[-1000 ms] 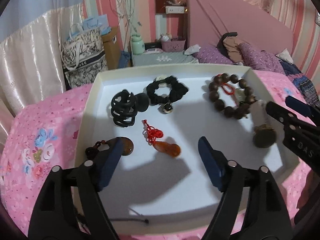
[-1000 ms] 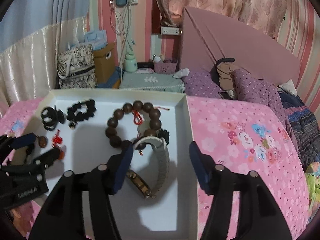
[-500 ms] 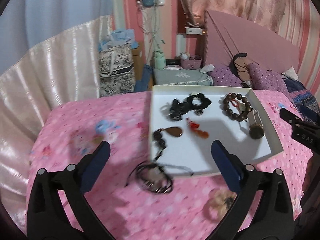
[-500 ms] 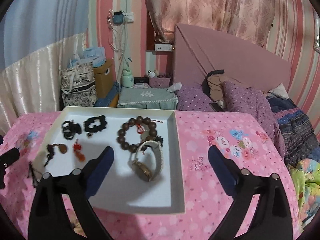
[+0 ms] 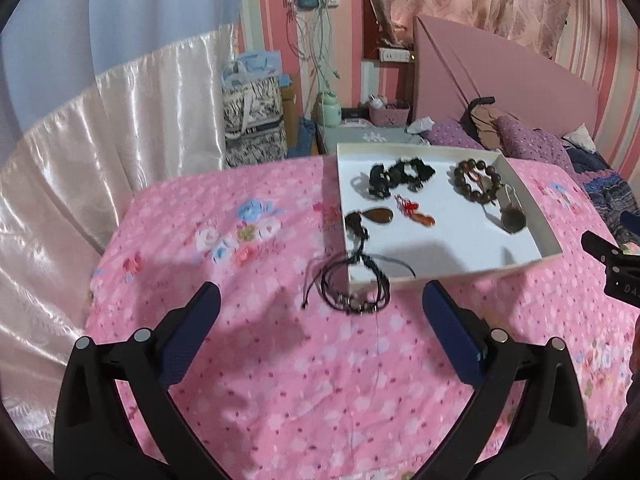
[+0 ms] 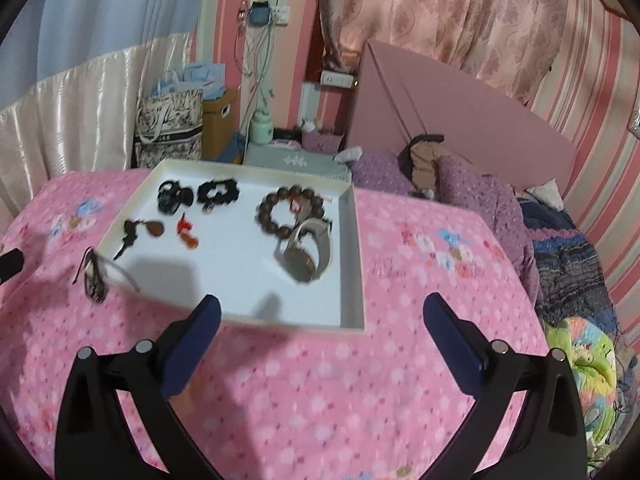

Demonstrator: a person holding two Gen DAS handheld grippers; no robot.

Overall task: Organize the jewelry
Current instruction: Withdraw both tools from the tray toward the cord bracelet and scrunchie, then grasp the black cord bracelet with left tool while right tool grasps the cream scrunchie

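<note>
Nearest, above the pink bedspread (image 5: 280, 360), the left gripper (image 5: 320, 322) and the right gripper (image 6: 320, 326) both hang spread wide, grasping nothing. Beyond, a black cord bracelet (image 5: 356, 292) lies against the white tray (image 5: 552, 240); inside sit a watch (image 6: 308, 254) and wooden bead bracelet (image 6: 290, 210).

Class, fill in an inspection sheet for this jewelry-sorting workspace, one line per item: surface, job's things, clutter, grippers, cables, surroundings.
Surface: pink floral bedspread carrying a white tray.
Job's things: in the tray, bead bracelet, watch, black hair clip, black scrunchie, brown pendant, red-knotted charm; black cord bracelet lies outside at the tray's corner.
Clutter: nothing seen.
Grippers: left gripper and right gripper open, empty.
Cables: charger wires hang on the wall.
Surroundings: tote bag, purple pillows.
</note>
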